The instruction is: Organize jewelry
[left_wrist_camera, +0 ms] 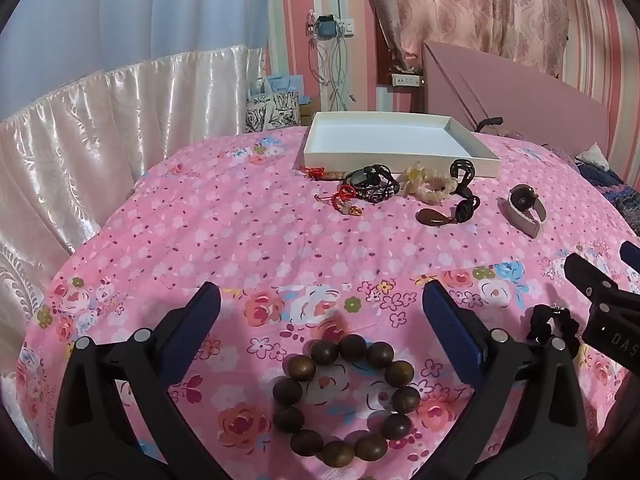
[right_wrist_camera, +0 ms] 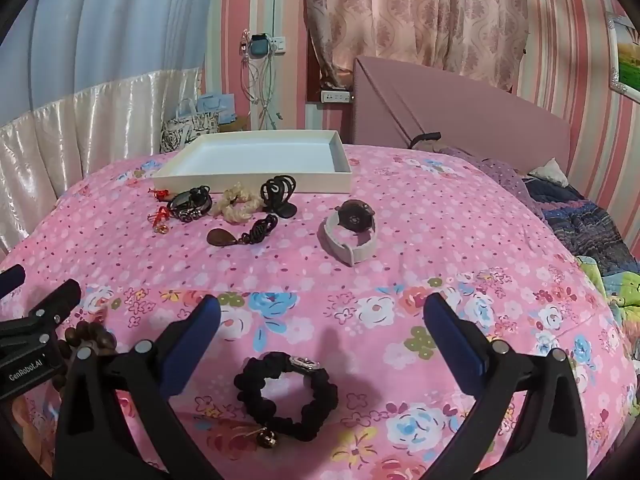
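While the white tray (left_wrist_camera: pixel 400 158) lies empty, every piece remains on the bedspread (left_wrist_camera: pixel 240 232). Wide-open left gripper (left_wrist_camera: pixel 322 304) straddles the wooden bead bracelet (left_wrist_camera: pixel 346 400); wide-open right gripper (right_wrist_camera: pixel 322 316) straddles the black scrunchie (right_wrist_camera: pixel 286 394), nothing held.

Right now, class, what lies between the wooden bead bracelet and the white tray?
In the left wrist view, beyond the wooden bead bracelet comes bare floral bedspread, then a jewelry cluster before the white tray.

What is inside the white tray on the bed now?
The white tray shows only its bare pale floor; no jewelry lies inside. The near wall hides a thin strip of the floor behind it, so that strip cannot be checked.
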`<state>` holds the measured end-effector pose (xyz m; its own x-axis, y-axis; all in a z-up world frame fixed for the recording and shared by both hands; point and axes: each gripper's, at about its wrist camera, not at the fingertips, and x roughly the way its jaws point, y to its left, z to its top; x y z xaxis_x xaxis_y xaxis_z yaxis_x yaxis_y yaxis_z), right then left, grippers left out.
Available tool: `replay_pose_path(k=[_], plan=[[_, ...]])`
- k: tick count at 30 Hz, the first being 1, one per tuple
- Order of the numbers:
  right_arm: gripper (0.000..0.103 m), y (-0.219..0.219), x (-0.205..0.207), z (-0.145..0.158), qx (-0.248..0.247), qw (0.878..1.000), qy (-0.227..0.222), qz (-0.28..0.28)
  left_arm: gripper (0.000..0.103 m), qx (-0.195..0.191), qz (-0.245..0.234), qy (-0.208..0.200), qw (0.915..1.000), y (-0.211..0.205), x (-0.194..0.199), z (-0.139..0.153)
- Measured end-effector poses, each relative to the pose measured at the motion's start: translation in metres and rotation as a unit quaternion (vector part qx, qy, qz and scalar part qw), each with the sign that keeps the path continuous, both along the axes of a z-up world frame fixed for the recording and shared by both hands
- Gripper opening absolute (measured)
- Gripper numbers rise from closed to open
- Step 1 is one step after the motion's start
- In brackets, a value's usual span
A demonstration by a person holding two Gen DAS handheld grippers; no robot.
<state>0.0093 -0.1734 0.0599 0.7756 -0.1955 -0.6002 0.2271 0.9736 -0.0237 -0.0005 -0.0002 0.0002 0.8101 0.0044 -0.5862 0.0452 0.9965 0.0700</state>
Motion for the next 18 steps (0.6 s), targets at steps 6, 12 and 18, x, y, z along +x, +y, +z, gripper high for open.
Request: replay_pose_path(k=[6, 12, 18], plan=[[0.101, -0.0001, 0.0015, -0.0010, -0.002, 1.000, 0.001, 0.000, 0.100, -0.002, -0.001, 0.005, 1.0000, 0.0003, 0.0007, -0.0004], [0.101, 0.0007, 0.0035, -0.0026, -0.003, 1.000, 0.000, 0.000, 0.100, 0.000, -0.001, 0.002, 1.0000, 0.0001, 0.0007, -0.0005], [0.101, -0.0008, 0.0030, -0.0024, -0.004, 1.000, 0.000, -0.001, 0.100, -0.001, 0.000, 0.002, 1.0000, -0.0006, -0.0034, 0.0007]])
